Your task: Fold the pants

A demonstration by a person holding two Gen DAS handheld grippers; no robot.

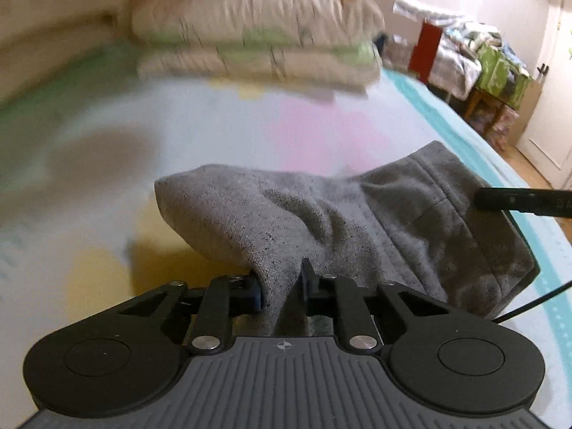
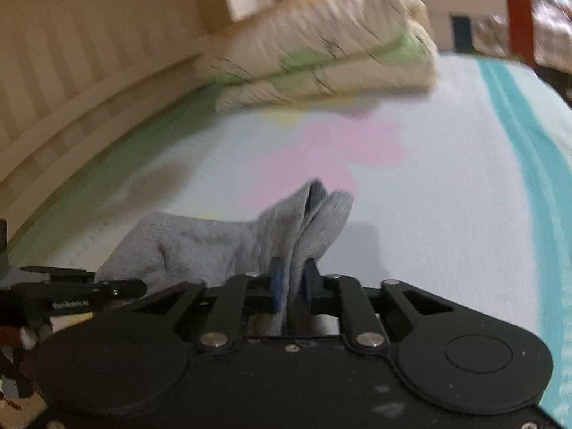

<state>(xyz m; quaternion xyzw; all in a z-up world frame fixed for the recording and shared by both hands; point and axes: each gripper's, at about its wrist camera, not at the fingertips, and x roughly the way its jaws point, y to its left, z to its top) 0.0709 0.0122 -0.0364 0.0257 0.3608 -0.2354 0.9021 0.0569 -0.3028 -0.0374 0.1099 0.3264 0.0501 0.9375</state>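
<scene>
Clamping folds of the grey knitted fleece pants (image 1: 321, 221) between their jaws, the left gripper (image 1: 282, 289) and right gripper (image 2: 291, 282) hold the cloth bunched ahead, over the pastel-patterned bed sheet (image 2: 429, 186), with stacked cream quilts (image 2: 332, 60) far beyond.

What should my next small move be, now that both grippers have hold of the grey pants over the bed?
Probably carry both grips forward together and lay the held edge down flat. The left gripper and right gripper are each shut on bunched cloth of the grey pants, which hang slack between them above the bed sheet. The sheet ahead, short of the folded quilt, looks free.
</scene>
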